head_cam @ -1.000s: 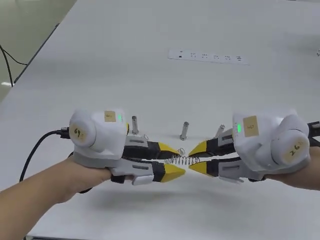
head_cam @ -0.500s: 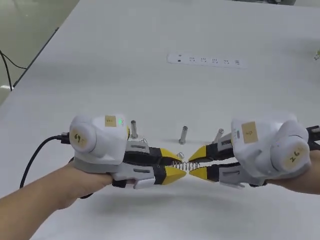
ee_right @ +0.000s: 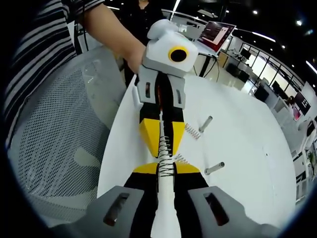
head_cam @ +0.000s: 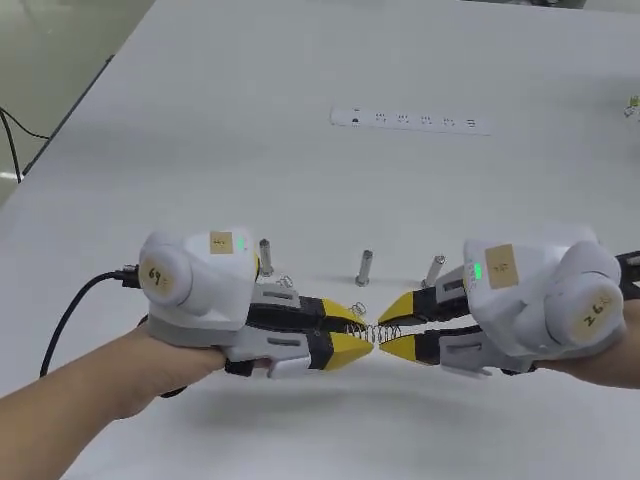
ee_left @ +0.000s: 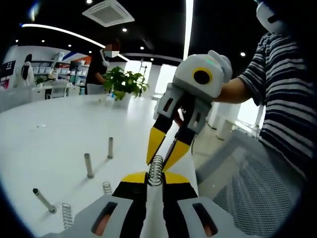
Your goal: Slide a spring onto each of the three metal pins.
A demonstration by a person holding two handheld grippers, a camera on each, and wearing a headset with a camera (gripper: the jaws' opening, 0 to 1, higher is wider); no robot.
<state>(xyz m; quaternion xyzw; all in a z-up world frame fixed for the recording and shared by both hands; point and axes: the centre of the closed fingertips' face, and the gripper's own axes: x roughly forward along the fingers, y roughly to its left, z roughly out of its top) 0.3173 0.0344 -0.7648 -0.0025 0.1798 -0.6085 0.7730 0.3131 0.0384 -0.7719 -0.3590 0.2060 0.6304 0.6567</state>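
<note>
A thin wire spring hung level above the near edge of the white desk, one end pinched in the left claw and the other in the right claw. The yellow tips of both claws were drawn in on the coil and pointed straight at each other. In the left gripper view, the coil stood up from that claw's closed tips.

Just beyond the claws, three metal pins stood in a row across the desk, the right one leaning. None of them carried a spring. Two loose springs lay on the desk beside the pins. A white power strip lay well apart, towards the far edge, and a black cable trailed off the left gripper to the left edge. Nothing lay between the claws and the pins.

A second earlier the two claws had been farther apart, with a longer stretch of coil showing between them.
</note>
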